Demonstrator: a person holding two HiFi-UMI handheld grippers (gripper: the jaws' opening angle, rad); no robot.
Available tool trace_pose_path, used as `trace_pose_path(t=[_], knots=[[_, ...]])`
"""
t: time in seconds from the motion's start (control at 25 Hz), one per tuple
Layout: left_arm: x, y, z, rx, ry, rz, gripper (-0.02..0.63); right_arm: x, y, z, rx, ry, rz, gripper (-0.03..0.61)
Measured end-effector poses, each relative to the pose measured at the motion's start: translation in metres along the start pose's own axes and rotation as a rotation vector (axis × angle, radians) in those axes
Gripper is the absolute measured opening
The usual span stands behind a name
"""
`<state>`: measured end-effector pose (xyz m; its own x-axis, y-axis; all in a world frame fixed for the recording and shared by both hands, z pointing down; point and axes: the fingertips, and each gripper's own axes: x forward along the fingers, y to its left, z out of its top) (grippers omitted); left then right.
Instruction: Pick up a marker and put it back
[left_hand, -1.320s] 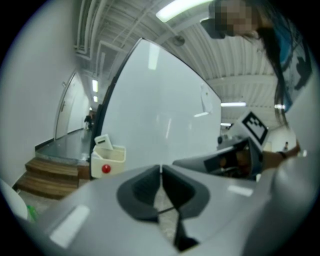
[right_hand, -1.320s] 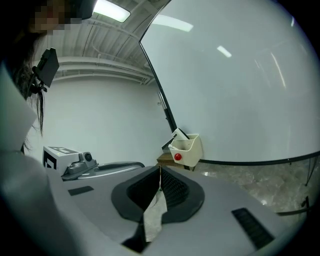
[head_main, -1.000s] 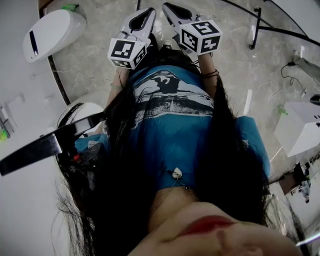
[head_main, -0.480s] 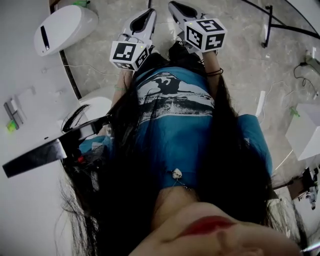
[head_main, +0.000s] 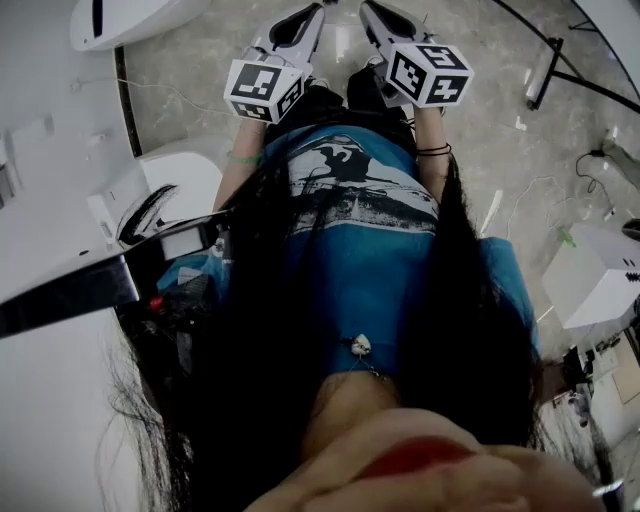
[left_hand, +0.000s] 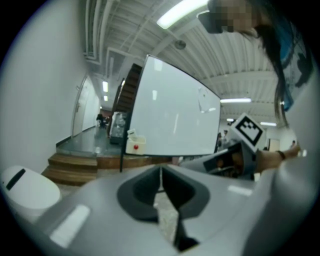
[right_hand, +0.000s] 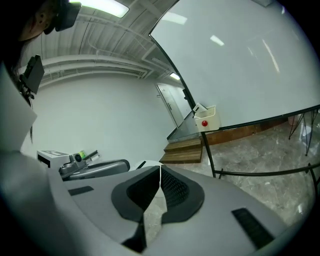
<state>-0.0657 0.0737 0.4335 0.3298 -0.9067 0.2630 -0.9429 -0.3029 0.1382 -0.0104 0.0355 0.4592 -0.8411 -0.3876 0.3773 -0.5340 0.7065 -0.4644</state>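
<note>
Left hand-held gripper (left_hand: 161, 172): jaws pressed together with nothing between them; held low before the body, at 12 o'clock in the head view.
Right hand-held gripper (right_hand: 160, 171): jaws also pressed together and empty, just beside the left one.
Marker: in no view; I cannot tell where it lies.
Surroundings: whiteboard (right_hand: 240, 65) at 1 o'clock of the right jaws, with a small white box (right_hand: 206, 118) bearing a red dot at its lower corner; stone floor (head_main: 480, 130) below.
Risk, jaws: if they reach a marker closed like this, they would likely knock or roll it away; they must spread first.
Risk, aim: the person's body fills the head view, so a blind reach could miss the marker or strike the whiteboard.
</note>
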Motion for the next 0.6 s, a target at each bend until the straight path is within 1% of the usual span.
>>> trace_pose_path(t=[0.12, 0.2, 0.28, 0.36, 0.44, 0.6], knots=[[-0.005, -0.002, -0.009, -0.035, 0.012, 0.006, 0.003, -0.005, 0.005, -0.008, 0.021, 0.01, 0.006, 0.015], [-0.019, -0.001, -0.018, -0.078, 0.01, -0.008, 0.003, -0.01, 0.02, -0.019, 0.034, 0.018, -0.004, 0.015], [-0.05, 0.008, -0.026, -0.126, -0.011, -0.026, 0.003, -0.01, 0.053, -0.036, 0.022, 0.03, -0.02, 0.015], [-0.083, 0.018, -0.032, -0.154, -0.035, -0.043, 0.003, -0.01, 0.089, -0.053, 0.002, 0.038, -0.04, 0.015], [-0.1, 0.016, -0.033, -0.155, -0.049, -0.063, 0.003, -0.014, 0.108, -0.061, -0.002, 0.034, -0.052, 0.015], [-0.103, -0.002, -0.031, -0.144, -0.068, -0.096, 0.003, -0.027, 0.112, -0.063, -0.01, 0.021, -0.057, 0.015]])
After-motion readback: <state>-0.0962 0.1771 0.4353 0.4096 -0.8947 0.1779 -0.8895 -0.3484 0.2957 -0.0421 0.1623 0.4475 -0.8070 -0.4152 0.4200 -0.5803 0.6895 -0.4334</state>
